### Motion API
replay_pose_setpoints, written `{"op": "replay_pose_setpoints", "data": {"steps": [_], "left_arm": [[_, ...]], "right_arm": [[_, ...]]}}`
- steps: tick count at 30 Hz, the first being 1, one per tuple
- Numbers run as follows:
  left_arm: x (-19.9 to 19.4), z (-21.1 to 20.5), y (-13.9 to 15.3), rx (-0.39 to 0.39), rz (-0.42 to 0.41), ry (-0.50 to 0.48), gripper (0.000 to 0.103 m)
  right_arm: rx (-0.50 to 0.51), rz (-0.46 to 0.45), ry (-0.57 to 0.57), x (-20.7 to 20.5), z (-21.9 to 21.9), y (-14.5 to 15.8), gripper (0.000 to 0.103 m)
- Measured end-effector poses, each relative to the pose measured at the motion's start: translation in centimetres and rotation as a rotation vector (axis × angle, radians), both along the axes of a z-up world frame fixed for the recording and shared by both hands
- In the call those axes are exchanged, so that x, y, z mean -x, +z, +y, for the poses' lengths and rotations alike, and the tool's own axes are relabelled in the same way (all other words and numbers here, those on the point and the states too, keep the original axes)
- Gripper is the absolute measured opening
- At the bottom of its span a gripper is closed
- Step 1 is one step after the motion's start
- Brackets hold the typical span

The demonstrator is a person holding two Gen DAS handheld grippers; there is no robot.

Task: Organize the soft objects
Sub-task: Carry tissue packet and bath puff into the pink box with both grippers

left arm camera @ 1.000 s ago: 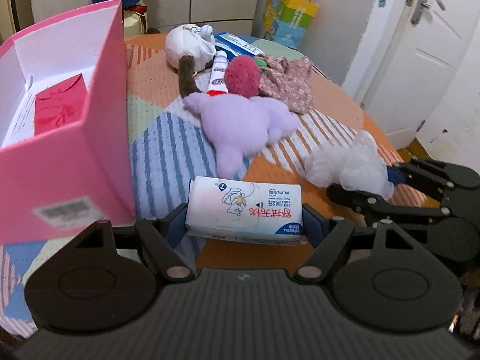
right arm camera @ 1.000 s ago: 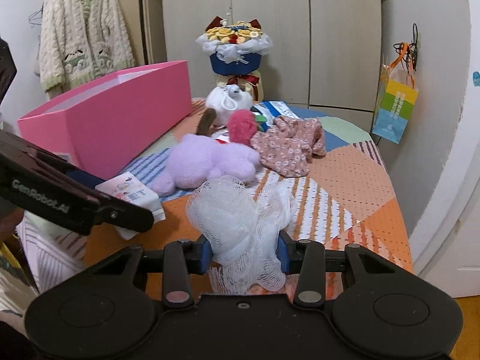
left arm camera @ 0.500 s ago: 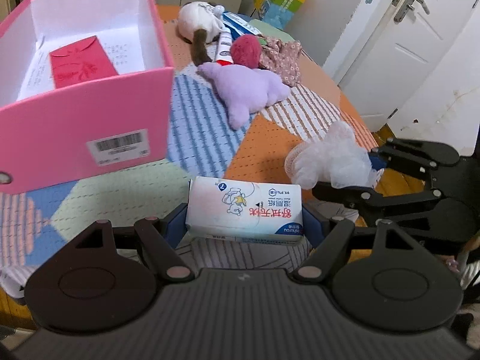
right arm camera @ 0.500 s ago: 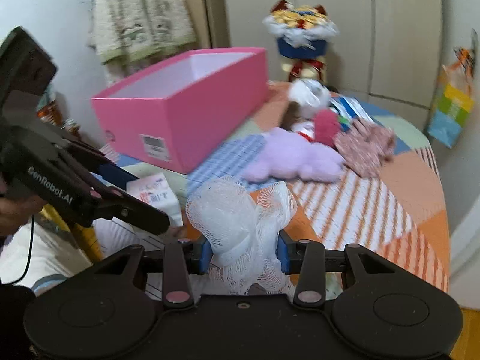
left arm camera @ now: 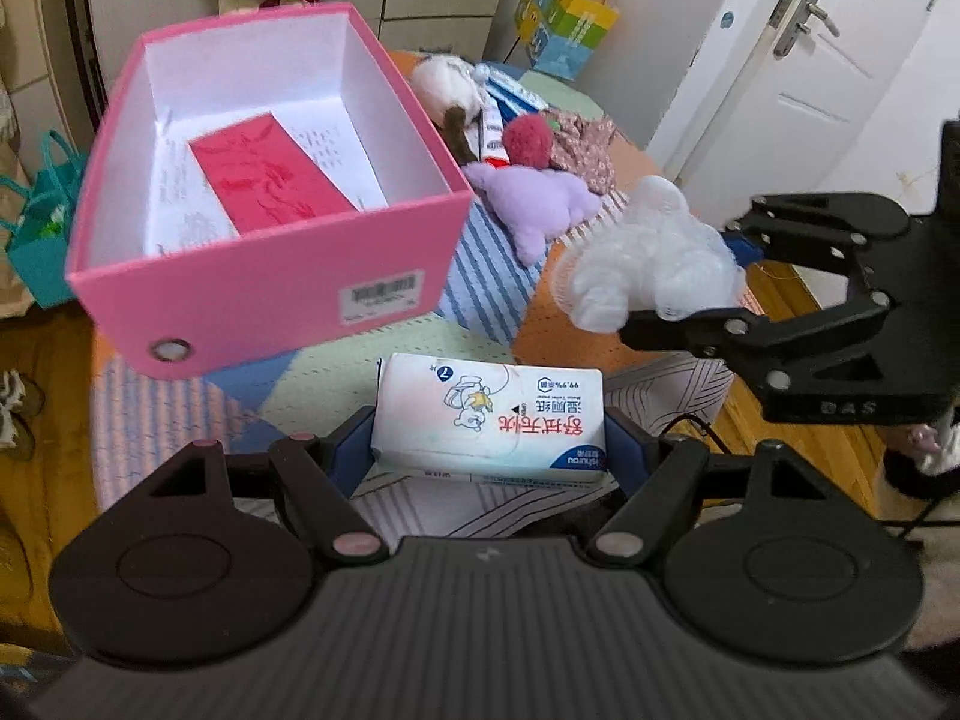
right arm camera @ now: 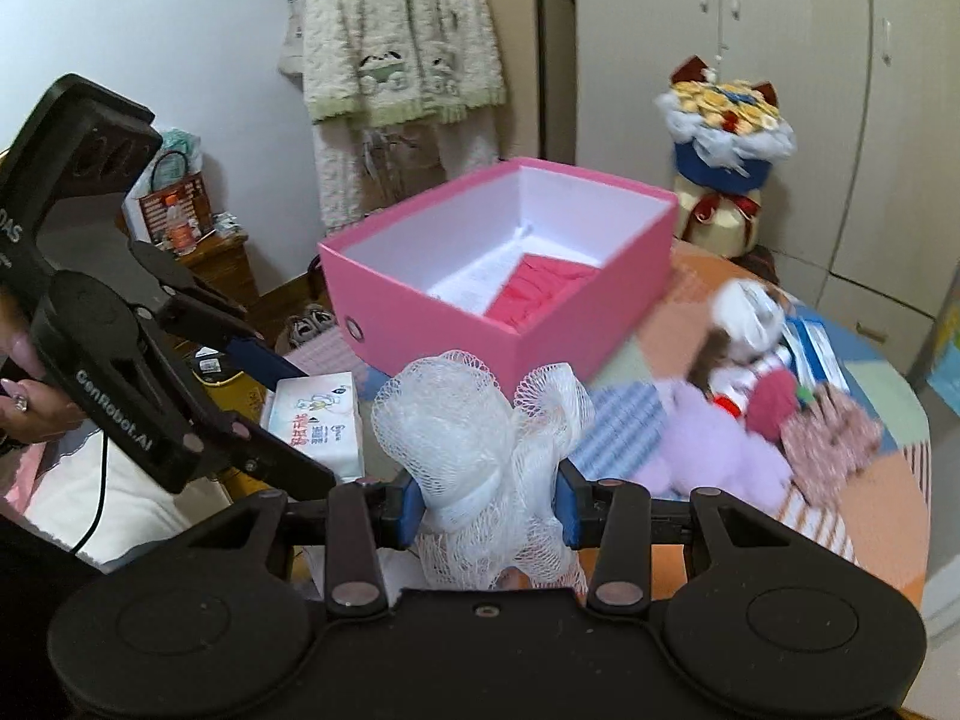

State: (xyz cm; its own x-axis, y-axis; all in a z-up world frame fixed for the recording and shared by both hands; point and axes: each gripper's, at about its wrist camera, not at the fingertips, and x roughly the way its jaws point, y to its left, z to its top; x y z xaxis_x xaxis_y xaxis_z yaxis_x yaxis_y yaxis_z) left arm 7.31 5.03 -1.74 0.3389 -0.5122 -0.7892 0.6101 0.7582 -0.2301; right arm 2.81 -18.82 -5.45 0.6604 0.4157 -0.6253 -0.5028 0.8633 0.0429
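My left gripper (left arm camera: pixel 489 462) is shut on a white tissue pack (left arm camera: pixel 489 417), held above the table's near edge in front of the pink box (left arm camera: pixel 270 294). The pack also shows in the right wrist view (right arm camera: pixel 318 420). My right gripper (right arm camera: pixel 486 504) is shut on a white mesh bath puff (right arm camera: pixel 480 438), held in the air to the right of the box (right arm camera: pixel 516 312); the puff shows in the left wrist view (left arm camera: pixel 651 255). The open box holds a red envelope (left arm camera: pixel 270 180) on white paper.
A purple plush (left arm camera: pixel 534 201), a red pompom (left arm camera: pixel 528 141), a floral cloth (left arm camera: pixel 579 144) and a white plush (left arm camera: pixel 447 84) lie on the patchwork table (left arm camera: pixel 492 288) right of the box. A flower bouquet (right arm camera: pixel 723 126) stands behind. A door is at far right.
Both grippers have risen and pulled back toward the table's near-left end with their loads. The pink box now lies ahead and below, its inside open to view.
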Motion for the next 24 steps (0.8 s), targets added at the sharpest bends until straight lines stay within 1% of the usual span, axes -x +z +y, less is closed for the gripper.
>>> {"op": "replay_pose_setpoints", "data": {"steps": [2,6,10,12,13,15,16,17,21,24], "left_arm": [[-0.3,0.8,1.1,-0.008,-0.030,-0.014,0.077],[-1.7,1.7,3.2,-0.029,-0.117,-0.017,0.077],[-4.3,2.2,4.6,-0.012,-0.155,-0.018,0.077],[-6.1,2.2,4.8,-0.020,-0.176,-0.007,0.077],[-6.9,2.1,4.8,-0.038,-0.191,-0.001,0.077],[-9.0,1.8,4.3,-0.101,-0.234,0.023,0.077],[-10.0,1.6,4.0,-0.121,-0.236,0.035,0.077],[-11.1,1.5,3.6,-0.134,-0.231,0.040,0.077],[-15.7,1.0,1.7,-0.148,-0.189,0.058,0.077],[-18.0,0.6,0.3,-0.169,-0.166,0.040,0.077]], "right_arm": [[0.017,-0.018,0.004,-0.5,1.1,0.8,0.048],[0.051,-0.060,0.026,-1.6,2.9,2.5,0.048],[0.052,-0.090,0.026,-4.2,4.3,4.3,0.048],[0.056,-0.101,0.020,-5.9,4.9,5.0,0.048],[0.054,-0.116,0.021,-6.8,5.3,5.4,0.048],[0.047,-0.162,0.044,-8.3,5.9,6.1,0.048],[0.059,-0.189,0.038,-9.3,6.3,6.5,0.048],[0.072,-0.196,0.040,-10.2,6.7,6.6,0.048],[0.089,-0.160,0.090,-14.6,8.4,6.3,0.048],[0.115,-0.126,0.075,-18.0,9.1,5.3,0.048]]}}
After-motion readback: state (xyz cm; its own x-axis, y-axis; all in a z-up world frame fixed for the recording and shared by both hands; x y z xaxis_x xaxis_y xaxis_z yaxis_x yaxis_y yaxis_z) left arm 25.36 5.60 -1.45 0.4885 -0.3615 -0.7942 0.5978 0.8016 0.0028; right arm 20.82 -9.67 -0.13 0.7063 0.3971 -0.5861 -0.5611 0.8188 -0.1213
